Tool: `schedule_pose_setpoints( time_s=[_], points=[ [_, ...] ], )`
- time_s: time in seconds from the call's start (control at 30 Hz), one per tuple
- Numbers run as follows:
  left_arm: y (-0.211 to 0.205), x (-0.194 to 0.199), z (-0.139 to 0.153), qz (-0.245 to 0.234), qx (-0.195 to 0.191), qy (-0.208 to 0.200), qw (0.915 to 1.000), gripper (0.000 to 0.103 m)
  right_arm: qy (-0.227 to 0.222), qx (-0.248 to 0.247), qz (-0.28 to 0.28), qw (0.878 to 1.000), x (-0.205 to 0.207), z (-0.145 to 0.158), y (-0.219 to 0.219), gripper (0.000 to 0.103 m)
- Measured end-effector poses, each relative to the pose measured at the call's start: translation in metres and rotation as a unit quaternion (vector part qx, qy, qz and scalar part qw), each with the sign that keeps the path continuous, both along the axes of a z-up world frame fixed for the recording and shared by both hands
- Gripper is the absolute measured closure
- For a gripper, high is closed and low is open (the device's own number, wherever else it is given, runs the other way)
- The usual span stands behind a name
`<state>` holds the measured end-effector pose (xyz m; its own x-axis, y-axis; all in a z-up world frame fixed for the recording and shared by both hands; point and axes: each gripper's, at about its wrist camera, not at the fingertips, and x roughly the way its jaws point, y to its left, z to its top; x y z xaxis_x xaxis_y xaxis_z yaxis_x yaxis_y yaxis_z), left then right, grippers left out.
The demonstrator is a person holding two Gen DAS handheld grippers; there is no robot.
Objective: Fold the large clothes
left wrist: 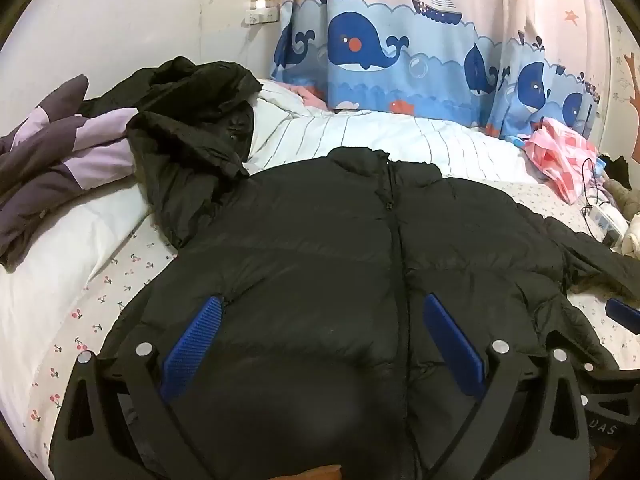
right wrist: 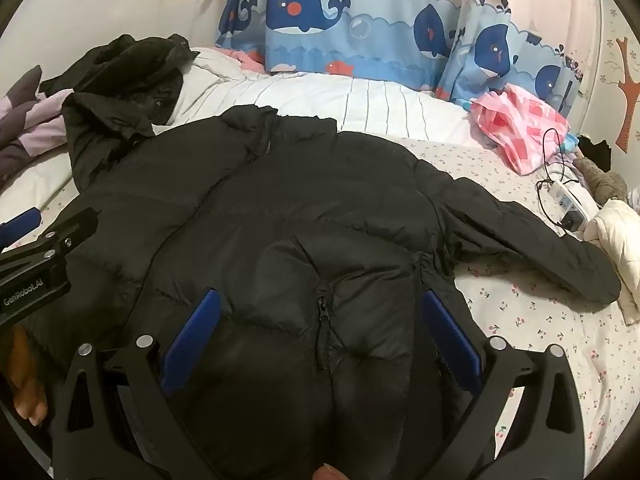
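hovering wide open, left tool (left wrist: pixel 320 344) and right tool (right wrist: pixel 320 340) over black puffer jacket (right wrist: pixel 320 208); "genrobot.ai" printed on left tool

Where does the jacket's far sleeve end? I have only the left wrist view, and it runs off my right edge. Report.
Observer: The sleeve lies spread out flat on the cherry-print sheet. Its cuff ends beside a cream garment.
Operator: Give me the right gripper's state.
Observer: The right gripper is open and holds nothing. It is over the lower front of the black jacket.
Operator: Say what lies between its fingers.
Observer: A pocket zipper, running roughly up and down in the right wrist view.
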<state>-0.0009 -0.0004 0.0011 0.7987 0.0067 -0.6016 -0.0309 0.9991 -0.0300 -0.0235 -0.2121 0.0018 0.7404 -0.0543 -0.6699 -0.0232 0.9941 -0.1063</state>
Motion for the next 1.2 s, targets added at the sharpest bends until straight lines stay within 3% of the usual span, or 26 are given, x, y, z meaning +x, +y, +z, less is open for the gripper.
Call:
schedule_pose_setpoints(
  time_s=[0.8, 1.2],
  points=[
    [-0.007, 0.003, -0.007, -0.012, 0.002, 0.015, 0.9998, 0.006, -0.030, -0.037, -0.018, 0.999, -0.007, 0.009, -0.005, 0.006],
    [-0.011, 0.005, -0.015, -0.020, 0.007, 0.021, 0.9996, 0.006, -0.032, -0.030, -0.020, 0.999, -0.007, 0.013, -0.007, 0.006]
  ],
)
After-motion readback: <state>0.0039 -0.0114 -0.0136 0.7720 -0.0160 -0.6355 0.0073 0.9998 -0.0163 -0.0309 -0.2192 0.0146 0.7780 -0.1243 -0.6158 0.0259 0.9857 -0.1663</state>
